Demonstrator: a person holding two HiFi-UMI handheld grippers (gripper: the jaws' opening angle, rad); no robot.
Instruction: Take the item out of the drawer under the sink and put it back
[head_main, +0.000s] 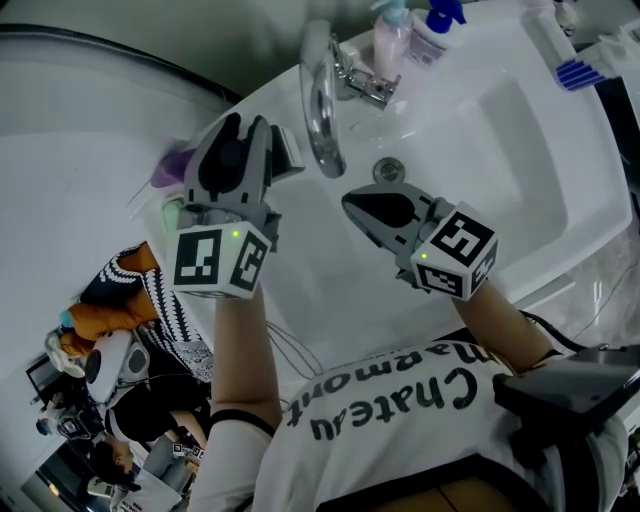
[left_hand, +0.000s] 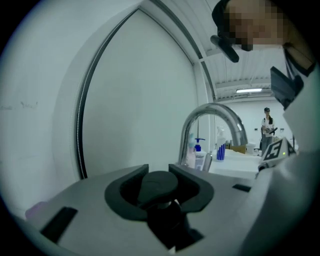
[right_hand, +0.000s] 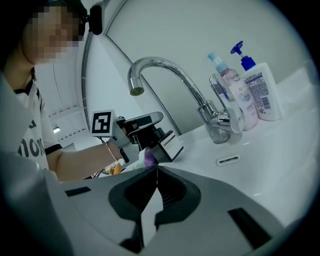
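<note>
My left gripper (head_main: 272, 150) hovers over the left side of the white sink (head_main: 520, 150), shut on a small dark container with a white label (head_main: 288, 152). In the left gripper view the container's dark round top (left_hand: 159, 185) fills the gap between the jaws. From the right gripper view I see the same container (right_hand: 167, 145) side-on, gripped in the left gripper. The right gripper (head_main: 350, 205) hangs over the basin just right of the left one. Its jaws are shut tip to tip with nothing between them (right_hand: 157, 168). No drawer is in view.
A chrome faucet (head_main: 322, 100) arches over the basin between the grippers. A pink pump bottle (head_main: 392, 38) and a blue-capped bottle (head_main: 437, 25) stand behind it. A purple object (head_main: 168, 172) lies on the sink's left ledge. The drain (head_main: 388, 170) lies ahead of the right gripper.
</note>
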